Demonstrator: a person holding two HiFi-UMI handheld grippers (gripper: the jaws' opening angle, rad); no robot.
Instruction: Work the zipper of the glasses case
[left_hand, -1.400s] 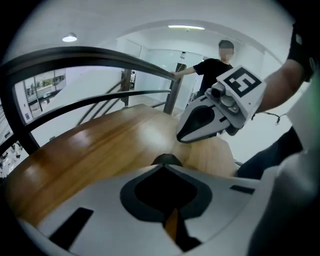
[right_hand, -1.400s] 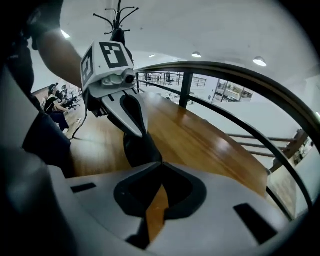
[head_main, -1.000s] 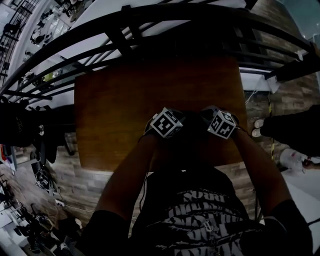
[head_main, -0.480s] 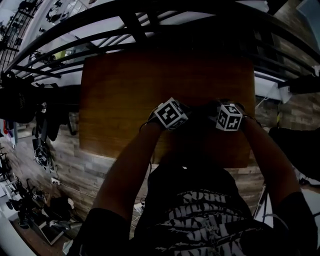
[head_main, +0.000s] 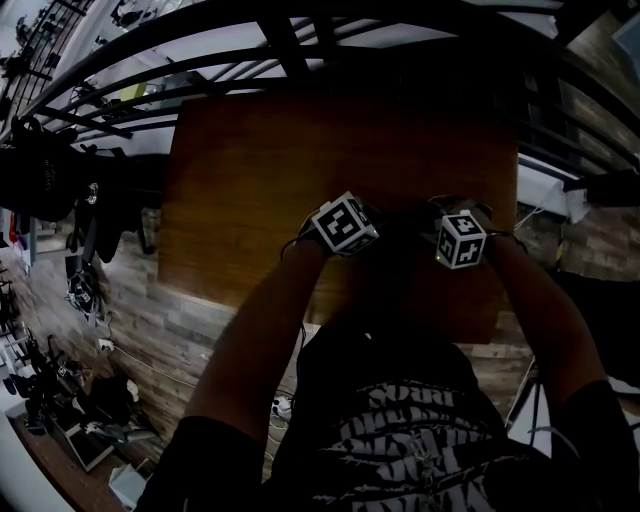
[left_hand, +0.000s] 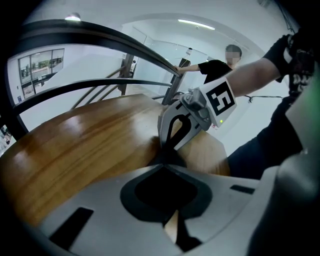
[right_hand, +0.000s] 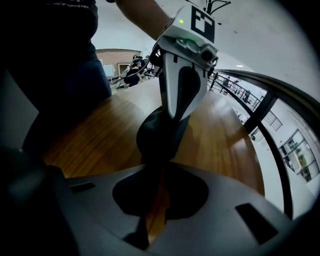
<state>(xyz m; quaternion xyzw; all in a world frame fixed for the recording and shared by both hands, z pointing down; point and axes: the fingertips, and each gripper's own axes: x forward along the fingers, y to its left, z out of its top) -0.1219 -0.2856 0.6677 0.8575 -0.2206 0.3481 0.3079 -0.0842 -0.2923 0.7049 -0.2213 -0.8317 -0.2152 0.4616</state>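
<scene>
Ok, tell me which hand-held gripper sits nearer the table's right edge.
The right hand-held gripper; the left hand-held gripper is nearer the middle of the table. Both are shut on the case.

The zipper on the glasses case seems lost in shadow.

Reaches forward over the surface with both arms, bare left forearm and bare right forearm running nearly side by side, elbows drawn back toward the body. Holds the left claw and the right claw low and close together, tips turned in toward each other. Pinches the glasses case from opposite sides: left jaws drawn together on its dark fabric, right jaws closed on it with only a thin slit between them. Tilts each claw downward, facing the other
</scene>
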